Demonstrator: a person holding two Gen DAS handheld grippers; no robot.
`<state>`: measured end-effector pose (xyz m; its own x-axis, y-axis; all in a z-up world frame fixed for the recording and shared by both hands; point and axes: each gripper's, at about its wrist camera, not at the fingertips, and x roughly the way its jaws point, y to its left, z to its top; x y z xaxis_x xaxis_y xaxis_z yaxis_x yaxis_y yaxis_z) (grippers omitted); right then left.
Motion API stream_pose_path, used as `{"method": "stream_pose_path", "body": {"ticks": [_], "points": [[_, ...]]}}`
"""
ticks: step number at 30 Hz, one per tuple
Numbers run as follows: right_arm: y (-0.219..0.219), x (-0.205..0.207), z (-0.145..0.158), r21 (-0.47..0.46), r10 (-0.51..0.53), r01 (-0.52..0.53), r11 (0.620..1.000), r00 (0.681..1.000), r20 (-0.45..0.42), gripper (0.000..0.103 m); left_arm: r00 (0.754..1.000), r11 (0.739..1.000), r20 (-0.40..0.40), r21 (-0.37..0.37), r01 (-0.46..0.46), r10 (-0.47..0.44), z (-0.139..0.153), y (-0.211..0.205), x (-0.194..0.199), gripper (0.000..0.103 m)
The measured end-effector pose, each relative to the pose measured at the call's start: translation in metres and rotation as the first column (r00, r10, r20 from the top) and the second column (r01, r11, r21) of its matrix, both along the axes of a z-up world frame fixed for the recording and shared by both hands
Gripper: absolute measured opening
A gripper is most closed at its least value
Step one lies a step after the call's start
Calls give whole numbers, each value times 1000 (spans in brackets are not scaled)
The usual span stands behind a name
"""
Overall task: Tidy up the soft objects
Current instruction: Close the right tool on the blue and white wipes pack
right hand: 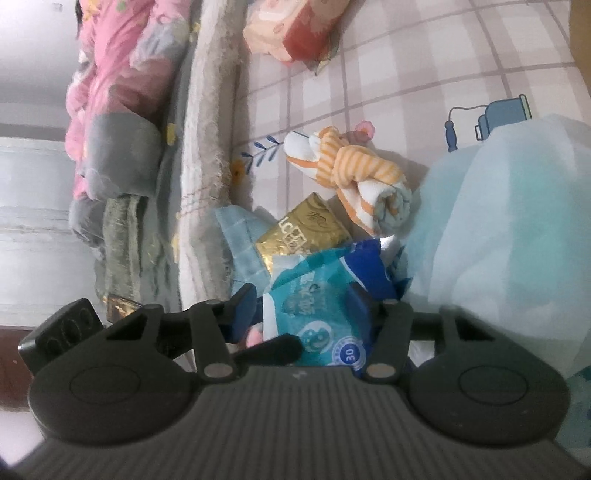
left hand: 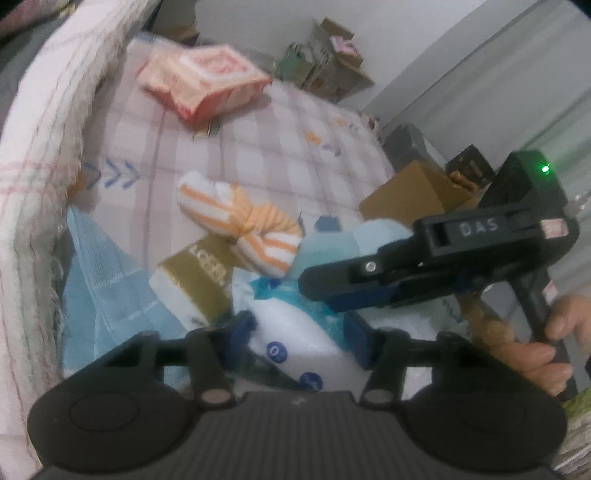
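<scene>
A white and teal wet-wipes pack (left hand: 295, 332) (right hand: 317, 317) sits at the near edge of the bed. My left gripper (left hand: 299, 328) has its blue pads against the pack's two sides. My right gripper (right hand: 299, 306) is clamped on the same pack, and in the left wrist view it reaches in from the right (left hand: 325, 284), held by a hand (left hand: 546, 343). Just beyond lie a gold tissue pack (left hand: 199, 284) (right hand: 303, 232), a rolled orange-striped towel (left hand: 240, 229) (right hand: 354, 181) and a light blue cloth (left hand: 110, 295) (right hand: 240, 236).
The checked bed sheet (left hand: 258, 147) carries a red and orange tissue pack (left hand: 207, 81) (right hand: 295, 29) farther back. A pale blue soft bundle (right hand: 498, 229) bulks at the right. A folded fringed blanket (left hand: 44, 147) borders the left. Cardboard boxes (left hand: 406, 195) stand beyond the bed.
</scene>
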<state>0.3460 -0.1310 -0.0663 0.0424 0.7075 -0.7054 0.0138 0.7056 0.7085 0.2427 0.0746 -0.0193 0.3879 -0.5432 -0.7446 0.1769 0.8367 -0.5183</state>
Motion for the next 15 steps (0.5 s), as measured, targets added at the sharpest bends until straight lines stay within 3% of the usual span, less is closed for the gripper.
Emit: {"method": "stream_pose_path", "body": {"ticks": [8, 12, 15], "points": [[-4, -14, 10, 92, -46, 43, 995, 998, 31, 53, 998, 1000, 55, 2, -23, 22, 24, 9, -15, 55], [11, -18, 20, 207, -17, 10, 978, 999, 34, 45, 999, 998, 30, -46, -31, 32, 18, 25, -26, 46], [33, -20, 28, 167, 25, -39, 985, 996, 85, 45, 998, 998, -7, -15, -55, 55, 7, 29, -29, 46]]}}
